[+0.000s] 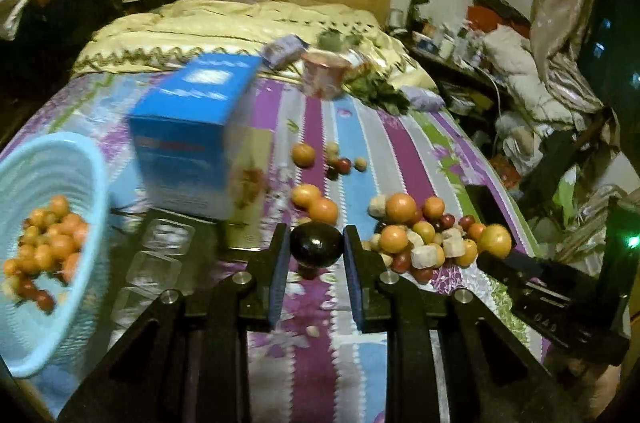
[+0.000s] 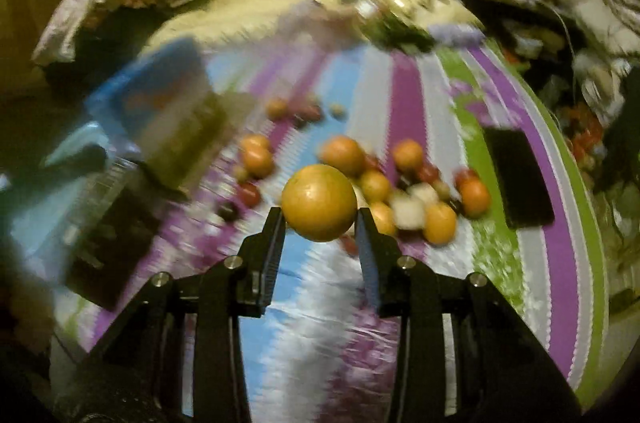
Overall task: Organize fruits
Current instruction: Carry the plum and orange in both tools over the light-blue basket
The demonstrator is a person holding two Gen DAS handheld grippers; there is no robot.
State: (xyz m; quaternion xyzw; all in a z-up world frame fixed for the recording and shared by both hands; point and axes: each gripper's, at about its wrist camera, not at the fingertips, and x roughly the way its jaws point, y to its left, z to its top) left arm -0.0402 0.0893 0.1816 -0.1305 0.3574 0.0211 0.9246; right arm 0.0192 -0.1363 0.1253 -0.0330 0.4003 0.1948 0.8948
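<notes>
Left tongs (image 1: pixel 316 247) clamp dark fruit (image 1: pixel 316 246); right tongs (image 2: pixel 320 219) clamp orange (image 2: pixel 319 202); bedspread (image 2: pixel 400 95) blurred.

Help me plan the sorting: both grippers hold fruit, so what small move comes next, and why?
Probably swing the left gripper, shut on the dark fruit, leftward over the blue basket. The basket already holds sorted fruit, and the right gripper also carries an orange.

A bed (image 1: pixel 400 143) with a striped floral sheet carries everything. On it lie a blue box (image 1: pixel 192 143), a light blue basket (image 1: pixel 94 183), scattered oranges (image 1: pixel 400 207), and a black phone (image 2: pixel 518 179).
</notes>
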